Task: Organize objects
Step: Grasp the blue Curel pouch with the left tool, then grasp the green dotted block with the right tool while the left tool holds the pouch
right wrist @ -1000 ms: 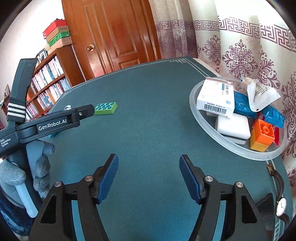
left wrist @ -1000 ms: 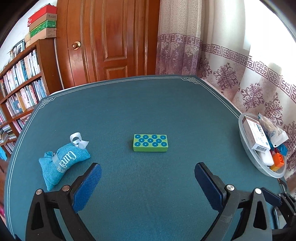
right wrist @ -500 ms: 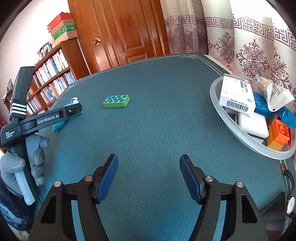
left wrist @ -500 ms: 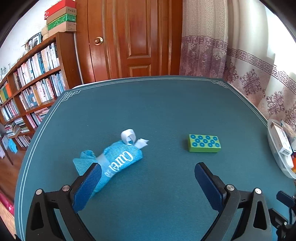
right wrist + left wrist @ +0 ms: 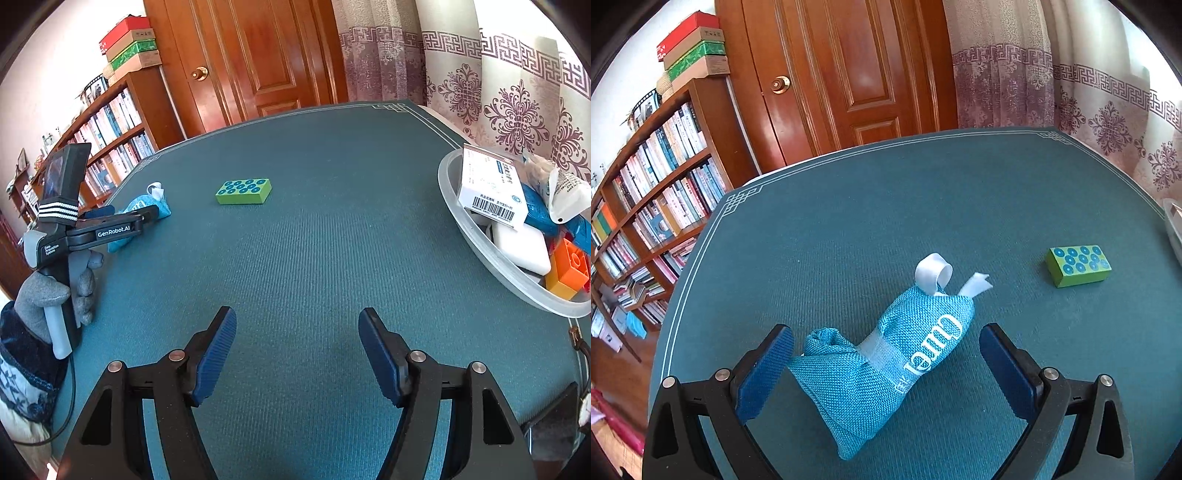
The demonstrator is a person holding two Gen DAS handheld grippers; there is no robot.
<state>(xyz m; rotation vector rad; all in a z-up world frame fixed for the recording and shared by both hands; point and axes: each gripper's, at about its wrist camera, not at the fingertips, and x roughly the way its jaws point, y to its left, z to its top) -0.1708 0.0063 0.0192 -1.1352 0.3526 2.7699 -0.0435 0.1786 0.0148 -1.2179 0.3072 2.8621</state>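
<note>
white letters reading "curel" run along the blue pouch (image 5: 886, 365), with small characters below them too small to read. the left gripper (image 5: 122, 221) carries "genrobot.ai" on its arm and "data acquisition system" on its handle. the white box (image 5: 491, 192) in the bowl (image 5: 480, 251) at right bears a barcode; its print is unreadable.

The picture's edge cuts off the bowl (image 5: 480, 254) and the wristwatch (image 5: 581, 406).

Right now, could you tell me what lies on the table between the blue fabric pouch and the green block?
Nothing: only bare teal tabletop separates the pouch from the green block, clearest in the left wrist view.
</note>
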